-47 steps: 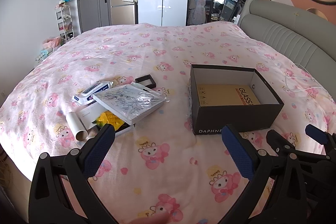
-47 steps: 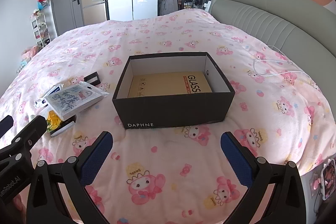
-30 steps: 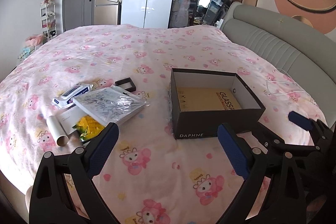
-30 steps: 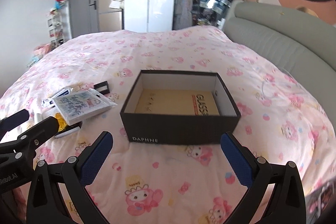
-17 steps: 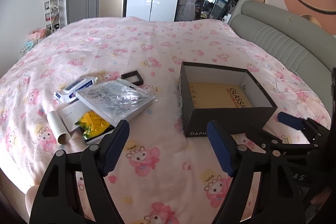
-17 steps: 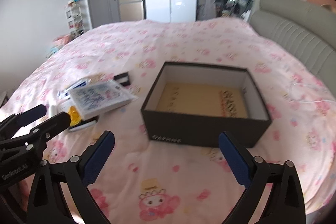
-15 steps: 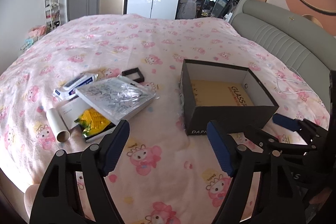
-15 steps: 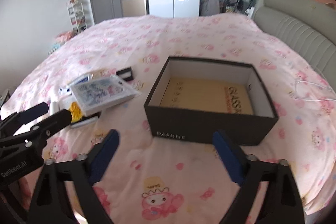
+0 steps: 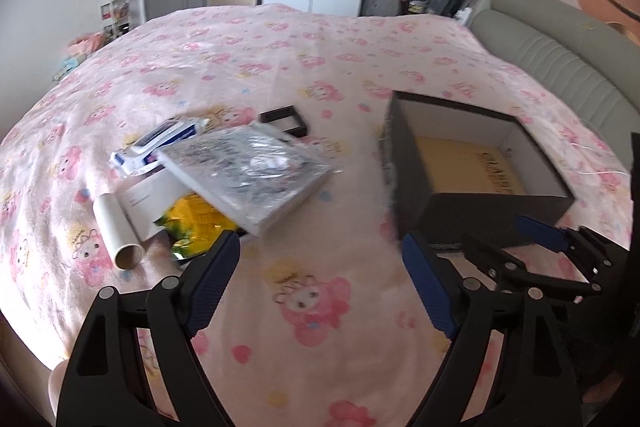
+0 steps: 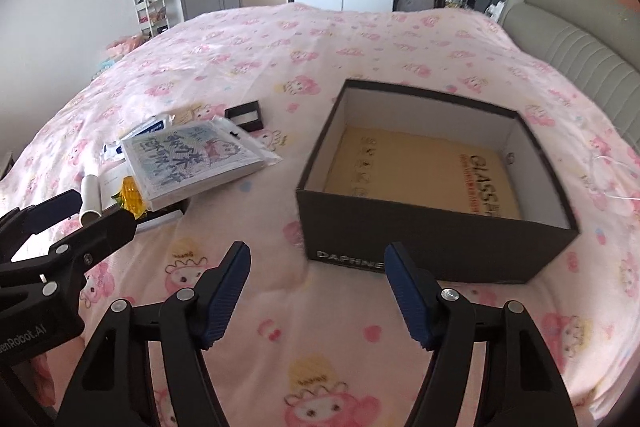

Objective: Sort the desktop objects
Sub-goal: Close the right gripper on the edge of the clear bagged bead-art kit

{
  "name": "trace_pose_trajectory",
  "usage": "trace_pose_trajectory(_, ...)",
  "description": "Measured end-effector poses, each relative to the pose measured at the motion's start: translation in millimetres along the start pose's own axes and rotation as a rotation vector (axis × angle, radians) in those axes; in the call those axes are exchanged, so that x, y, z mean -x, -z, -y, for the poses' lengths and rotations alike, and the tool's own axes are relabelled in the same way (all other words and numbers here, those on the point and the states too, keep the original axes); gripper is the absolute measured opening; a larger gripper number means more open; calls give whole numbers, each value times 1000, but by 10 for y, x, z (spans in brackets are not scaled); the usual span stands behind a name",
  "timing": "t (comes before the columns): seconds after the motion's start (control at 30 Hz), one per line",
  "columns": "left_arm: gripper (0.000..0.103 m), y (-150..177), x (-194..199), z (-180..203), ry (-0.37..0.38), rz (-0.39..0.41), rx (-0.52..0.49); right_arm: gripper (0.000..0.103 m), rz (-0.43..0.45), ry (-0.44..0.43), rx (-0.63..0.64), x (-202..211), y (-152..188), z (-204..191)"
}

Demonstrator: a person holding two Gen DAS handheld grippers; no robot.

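Observation:
A black shoebox (image 10: 436,247) (image 9: 472,203) stands open on the pink bedspread with a yellow flat pack (image 10: 424,167) inside. To its left lies a pile: a plastic-wrapped book (image 9: 244,171) (image 10: 192,159), a yellow packet (image 9: 196,223), a white paper roll (image 9: 118,231), a blue-white pack (image 9: 156,147) and a small black box (image 9: 284,119). My left gripper (image 9: 320,279) is open and empty, just in front of the pile. My right gripper (image 10: 318,287) is open and empty, in front of the shoebox's near left corner.
The grey padded headboard (image 9: 560,55) runs along the right. A white cable (image 10: 612,179) lies on the bedspread right of the shoebox. Wardrobes, a door and a shelf rack stand beyond the far bed edge. The bed's near edge is just below both grippers.
Both grippers' jaws have narrowed but stay open. The left gripper has moved closer to the pile; the right gripper has moved closer to the shoebox.

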State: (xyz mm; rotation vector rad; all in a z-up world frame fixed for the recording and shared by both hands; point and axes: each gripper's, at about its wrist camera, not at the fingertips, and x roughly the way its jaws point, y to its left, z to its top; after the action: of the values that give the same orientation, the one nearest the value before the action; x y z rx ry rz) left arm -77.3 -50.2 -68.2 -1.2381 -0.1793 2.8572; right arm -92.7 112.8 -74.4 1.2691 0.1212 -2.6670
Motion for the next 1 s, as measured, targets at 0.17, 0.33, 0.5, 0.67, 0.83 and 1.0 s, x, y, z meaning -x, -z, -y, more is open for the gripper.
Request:
trace_pose_trajectory(0.17, 68, 29, -257, -323, -86, -40, 42, 67, -42, -30, 16, -243, 67, -158)
trace_pose_trajectory(0.33, 57, 13, -496, -683, -132, -75, 103, 60, -70, -67, 66, -413, 56, -351)
trace_pose_trajectory(0.5, 56, -63, -680, -1015, -117, -99, 215, 60, -84, -100, 107, -610, -80, -579)
trace_pose_trajectory(0.67, 56, -88, -920, -1130, -8, -149, 263, 60, -141, -165, 52, -926, -230, -716)
trace_pose_trajectory(0.83, 53, -88, -965, -1167, 31, -123, 276, 60, -157, -204, -16, -1110, -368, -791)
trace_pose_trajectory(1.0, 47, -83, -920, -1299, 40, -77, 313, 60, -175, -249, -84, -1170, -419, -786)
